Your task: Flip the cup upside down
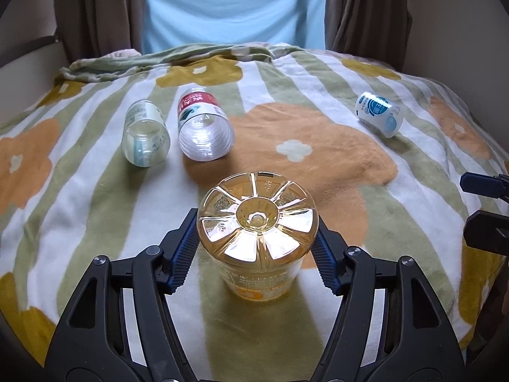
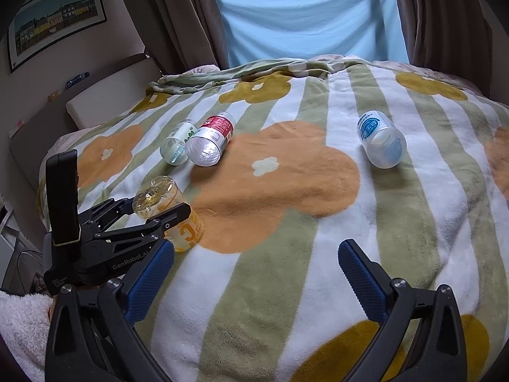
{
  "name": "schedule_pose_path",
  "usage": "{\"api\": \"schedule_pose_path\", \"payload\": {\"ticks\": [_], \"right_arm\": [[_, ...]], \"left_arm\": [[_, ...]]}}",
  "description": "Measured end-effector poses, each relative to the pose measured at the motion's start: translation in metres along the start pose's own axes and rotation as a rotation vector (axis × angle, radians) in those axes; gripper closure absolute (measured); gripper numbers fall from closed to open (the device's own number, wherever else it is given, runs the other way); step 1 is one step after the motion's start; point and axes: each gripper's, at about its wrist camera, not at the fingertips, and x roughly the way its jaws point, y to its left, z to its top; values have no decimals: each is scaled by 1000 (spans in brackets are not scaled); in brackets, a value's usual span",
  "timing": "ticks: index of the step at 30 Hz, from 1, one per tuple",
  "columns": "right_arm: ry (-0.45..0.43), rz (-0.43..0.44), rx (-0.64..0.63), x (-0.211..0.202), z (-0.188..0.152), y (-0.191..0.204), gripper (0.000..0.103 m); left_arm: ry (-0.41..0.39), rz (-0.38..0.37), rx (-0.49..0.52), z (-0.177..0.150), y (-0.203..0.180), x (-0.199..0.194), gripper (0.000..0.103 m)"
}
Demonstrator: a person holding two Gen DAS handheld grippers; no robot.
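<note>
A bed [image 2: 318, 222] fills both views, covered by a fleecy blanket [image 1: 95, 197] with green and white stripes and big orange and mustard flowers. Behind it hang brown curtains [image 2: 178, 16] on either side of a pale blue sheet [image 2: 305, 12] over the window, and a framed picture [image 2: 57, 16] hangs on the wall to the left above a padded headboard [image 2: 105, 92].

The amber cup [image 1: 258, 222] stands upside down on the blanket near the bed's near-left part, its ribbed base up and its orange-printed rim down on the fabric. The left gripper [image 1: 257, 251] brackets it: the blue pads [image 1: 183, 254] sit at the cup's two sides, the jaws partly spread to its width, though whether they press on it or stand just clear cannot be told.

Farther back lie three other cups on their sides. A clear cup with a green label [image 1: 145, 133] and a red-labelled cup [image 1: 205, 127] lie side by side, just beside each other, mouths toward the cameras, nothing visible inside. A white cup with a blue label [image 1: 380, 113] lies alone, well apart to the right.

The right gripper [image 2: 254, 280] hovers over bare blanket with its jaws wide apart, holding nothing. The blanket is bare between the cup pair and the white cup.
</note>
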Motion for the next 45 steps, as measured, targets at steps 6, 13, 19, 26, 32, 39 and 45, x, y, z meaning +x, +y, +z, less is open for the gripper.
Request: {"api": "schedule_pose_path", "payload": {"ticks": [6, 13, 19, 26, 32, 39, 45], "right_arm": [[-2, 1, 0, -2, 2, 0, 0], [-2, 3, 2, -1, 1, 0, 0], [-22, -29, -5, -13, 5, 9, 0], [-139, -89, -60, -57, 25, 48, 0], [-336, -176, -106, -110, 52, 99, 0], [-468, -320, -92, -139, 51, 144, 0], [-497, -388, -110, -141, 42, 160, 0]], "left_arm": [[-44, 19, 14, -1, 0, -9, 0], [-25, 25, 3, 0, 4, -10, 0], [-27, -9, 1, 1, 6, -26, 0], [-110, -44, -48, 29, 28, -103, 0], [-283, -5, -47, 52, 62, -192, 0], [-405, 24, -10, 58, 82, -247, 0], [-417, 4, -37, 50, 90, -256, 0]]}}
